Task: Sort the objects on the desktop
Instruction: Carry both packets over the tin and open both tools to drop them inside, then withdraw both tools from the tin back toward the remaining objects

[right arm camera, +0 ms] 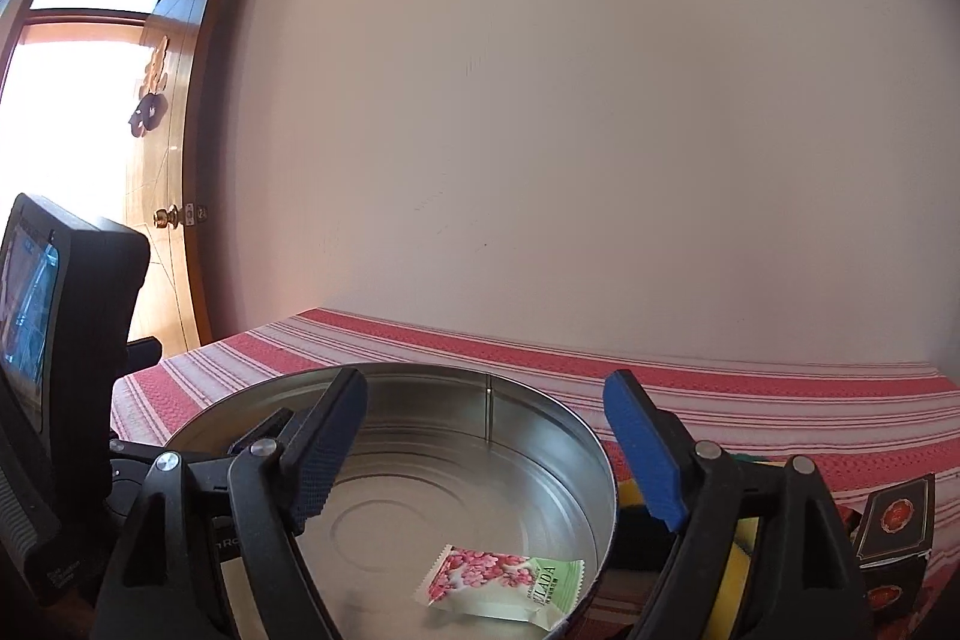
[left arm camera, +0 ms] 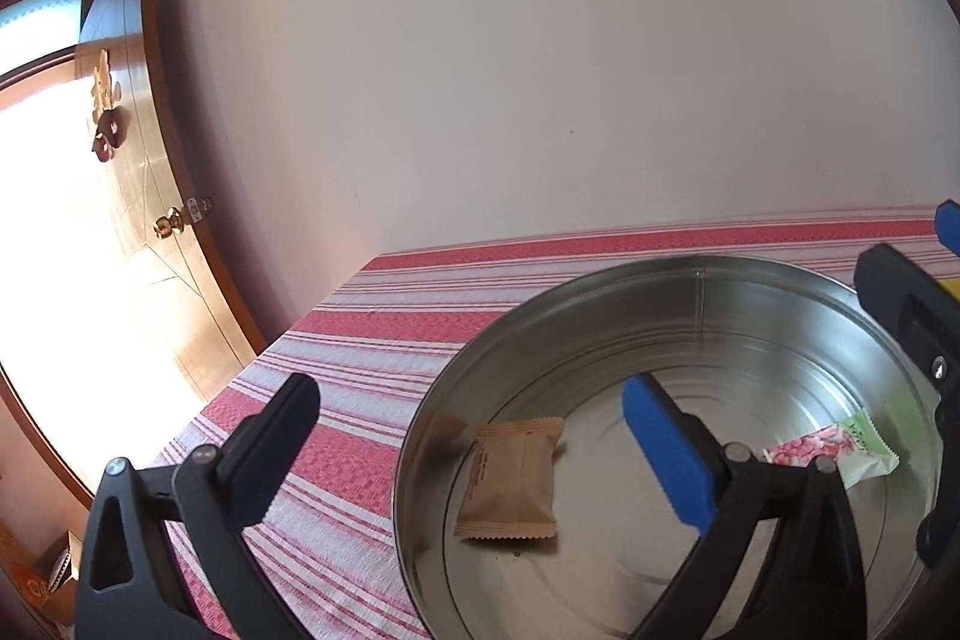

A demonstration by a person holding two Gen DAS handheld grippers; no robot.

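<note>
A round metal tin [left arm camera: 702, 292] stands on the red-striped tablecloth [left arm camera: 360, 340]. In it lie a brown snack packet [left arm camera: 510, 481] and a pink-and-green candy packet [left arm camera: 840, 451]. My left gripper [left arm camera: 474, 436] is open and empty, its jaws astride the tin's left rim. In the right wrist view the tin [right arm camera: 528, 394] holds the pink-and-green packet [right arm camera: 504, 583]. My right gripper [right arm camera: 486, 451] is open and empty above the tin. The brown packet is hidden in that view.
A dark box with a red emblem [right arm camera: 897, 520] and a yellow-and-green object [right arm camera: 735, 550] lie right of the tin. The left gripper's body with its screen [right arm camera: 36, 316] is at the left. A wall stands behind the table; an open wooden door [left arm camera: 138, 172] is at the far left.
</note>
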